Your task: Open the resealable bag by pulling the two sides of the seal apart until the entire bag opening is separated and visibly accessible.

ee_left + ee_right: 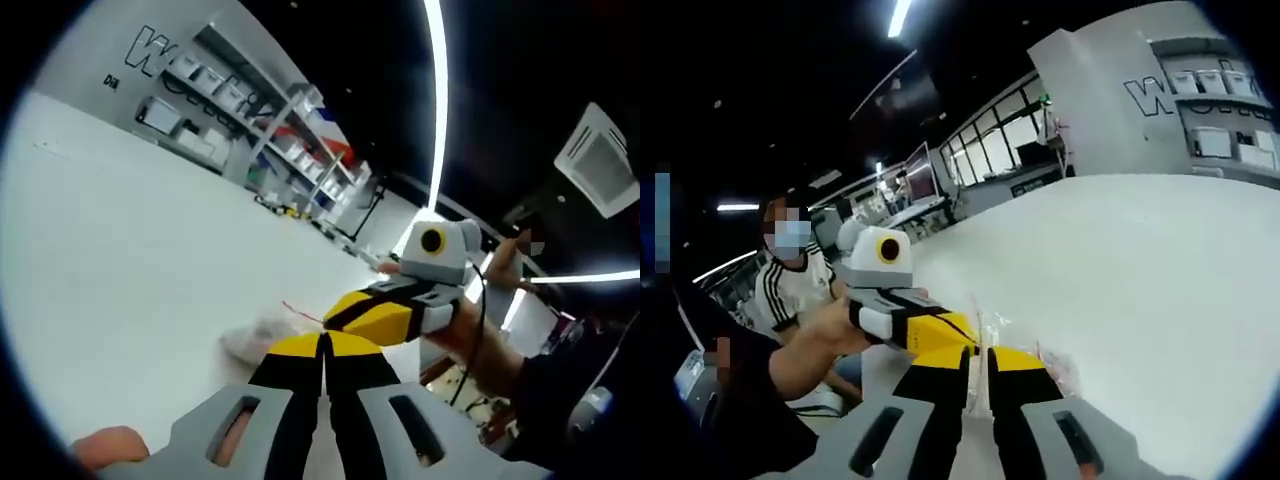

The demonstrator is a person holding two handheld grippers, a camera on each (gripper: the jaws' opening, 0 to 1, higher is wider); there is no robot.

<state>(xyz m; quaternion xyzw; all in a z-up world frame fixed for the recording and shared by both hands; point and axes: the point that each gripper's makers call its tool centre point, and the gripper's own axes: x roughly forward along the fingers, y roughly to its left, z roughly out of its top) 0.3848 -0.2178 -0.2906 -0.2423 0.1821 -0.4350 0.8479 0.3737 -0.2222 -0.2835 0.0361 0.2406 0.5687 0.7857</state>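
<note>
My jaws are standing pressed together on both sides. In the left gripper view, the yellow-and-black left gripper (325, 350) is showing no gap between its tips, and in the right gripper view the right gripper (978, 352) is pinching a thin edge of clear film that is rising between its two tips.

The big white table (150, 250) is lying under everything and is tilting strongly in both views. On it, just beyond my left tips, the small clear resealable plastic bag (262, 338) is resting as a pale crumpled shape, with a thin red line at its far side. In the right gripper view the bag (1045, 362) is spreading to the right of my tips.

The two grippers are meeting nose to nose at the bag's top edge, and I judge the seal is running between them. So the coming pull should be going outward, each hand away from the other, across the seal. I cannot tell if the left jaws are holding film.
</note>
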